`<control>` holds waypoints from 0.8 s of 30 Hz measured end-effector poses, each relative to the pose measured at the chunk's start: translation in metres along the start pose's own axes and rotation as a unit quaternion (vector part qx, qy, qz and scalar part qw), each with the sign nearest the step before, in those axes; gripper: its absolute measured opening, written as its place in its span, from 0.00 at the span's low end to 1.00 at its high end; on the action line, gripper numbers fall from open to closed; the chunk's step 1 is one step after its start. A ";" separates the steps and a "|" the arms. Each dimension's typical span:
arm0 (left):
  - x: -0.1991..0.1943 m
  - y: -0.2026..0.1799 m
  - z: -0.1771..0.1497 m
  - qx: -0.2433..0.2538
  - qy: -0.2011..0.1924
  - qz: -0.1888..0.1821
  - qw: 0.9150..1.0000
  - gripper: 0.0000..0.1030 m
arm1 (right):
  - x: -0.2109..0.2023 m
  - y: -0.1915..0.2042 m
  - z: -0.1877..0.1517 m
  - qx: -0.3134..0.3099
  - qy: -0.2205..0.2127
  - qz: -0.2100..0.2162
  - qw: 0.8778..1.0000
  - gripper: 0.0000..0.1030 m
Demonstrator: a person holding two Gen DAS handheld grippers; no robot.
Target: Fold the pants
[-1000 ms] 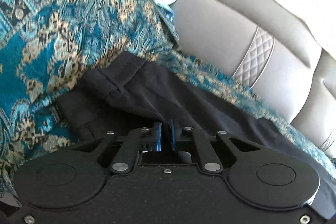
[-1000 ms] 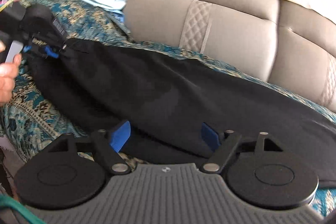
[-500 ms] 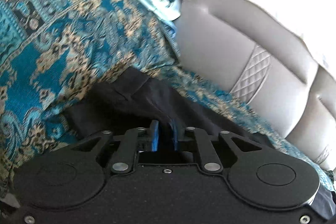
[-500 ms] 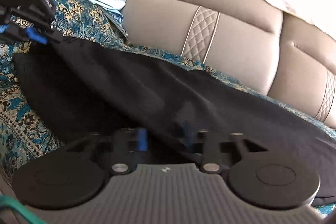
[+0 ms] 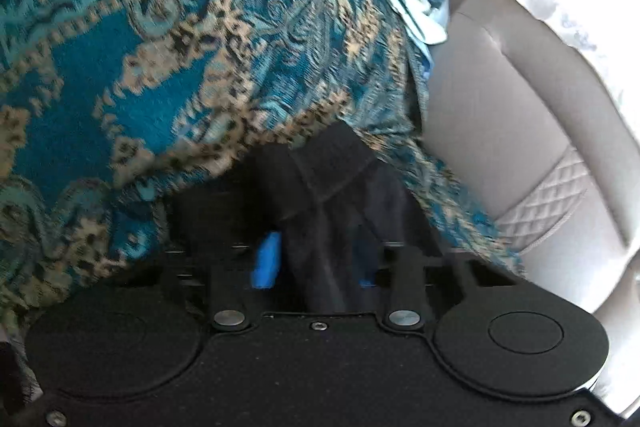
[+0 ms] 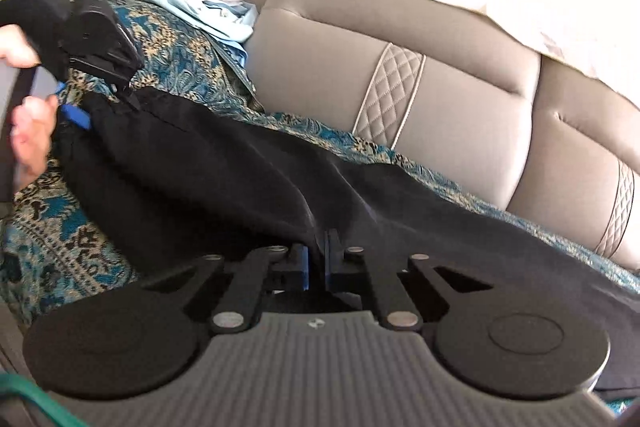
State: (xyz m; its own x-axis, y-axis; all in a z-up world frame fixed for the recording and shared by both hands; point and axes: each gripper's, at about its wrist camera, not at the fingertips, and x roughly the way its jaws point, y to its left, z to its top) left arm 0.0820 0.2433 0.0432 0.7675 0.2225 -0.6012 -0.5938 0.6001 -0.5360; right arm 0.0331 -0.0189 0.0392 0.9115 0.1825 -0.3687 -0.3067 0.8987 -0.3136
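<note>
Here, black pants (image 6: pixel 248 179) stretched across patterned throw (image 5: pixel 168 59) on sofa (image 6: pixel 460 99). Left gripper (image 5: pixel 316 259) spread around waistband bunch at 12 o'clock, cloth between pads. Right gripper (image 6: pixel 316 259) pressed together, pinching near edge, likely keeping cloth taut for fold.

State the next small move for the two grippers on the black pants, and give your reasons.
Probably withdraw the left gripper: its blue pads stand apart with the pants loose between them, so it looks like a release. The right gripper is shut on a pinch of cloth along the near edge and could then carry that edge across the patterned blanket to make the fold.
</note>
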 end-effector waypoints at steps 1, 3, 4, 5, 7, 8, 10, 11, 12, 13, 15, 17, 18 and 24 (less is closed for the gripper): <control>-0.001 -0.001 -0.001 0.007 -0.005 0.012 1.000 0.10 | -0.001 0.002 0.000 -0.003 -0.001 0.001 1.000 0.10; -0.006 0.001 -0.001 0.009 -0.020 0.018 1.000 0.09 | -0.004 0.005 -0.002 -0.009 -0.002 0.003 1.000 0.10; -0.012 0.001 -0.001 0.013 -0.033 0.019 0.999 0.08 | -0.006 0.007 -0.003 -0.011 -0.002 0.004 1.000 0.10; -0.018 0.000 -0.002 0.023 -0.047 0.021 0.998 0.08 | -0.007 0.008 -0.004 -0.014 -0.002 0.006 1.000 0.10; -0.031 -0.003 -0.005 0.053 -0.080 0.021 0.995 0.08 | -0.011 0.012 -0.008 -0.026 -0.002 0.010 1.000 0.10; -0.038 -0.005 -0.008 0.069 -0.095 0.022 0.993 0.08 | -0.013 0.014 -0.010 -0.033 -0.003 0.011 0.999 0.10; -0.047 -0.007 -0.014 0.091 -0.116 0.027 0.989 0.08 | -0.013 0.018 -0.015 -0.040 0.002 0.013 0.999 0.10; -0.051 -0.008 -0.016 0.101 -0.122 0.031 0.987 0.08 | -0.013 0.020 -0.017 -0.041 0.005 0.014 0.999 0.11; -0.053 -0.008 -0.018 0.112 -0.123 0.037 0.985 0.09 | -0.013 0.022 -0.019 -0.044 0.007 0.013 0.999 0.12; -0.054 -0.008 -0.021 0.119 -0.120 0.044 0.985 0.09 | -0.013 0.024 -0.021 -0.048 0.008 0.012 0.999 0.12; -0.050 -0.005 -0.024 0.121 -0.105 0.062 0.985 0.09 | -0.014 0.027 -0.025 -0.058 0.003 0.002 0.998 0.15; -0.042 -0.002 -0.026 0.119 -0.086 0.077 0.986 0.10 | -0.015 0.027 -0.027 -0.066 -0.001 -0.005 0.998 0.33; -0.039 0.000 -0.027 0.120 -0.078 0.086 0.986 0.10 | -0.015 0.025 -0.029 -0.066 0.000 -0.008 0.998 0.33; -0.033 -0.001 -0.037 0.149 -0.069 0.108 0.980 0.12 | -0.015 -0.011 -0.046 -0.078 0.006 -0.040 0.996 0.34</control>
State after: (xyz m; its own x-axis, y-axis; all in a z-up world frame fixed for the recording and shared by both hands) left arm 0.0481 0.2071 0.0417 0.6688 0.4591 -0.5848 -0.6650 0.7211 -0.1944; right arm 0.0097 -0.0500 0.0077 0.9318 0.1079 -0.3467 -0.2731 0.8375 -0.4734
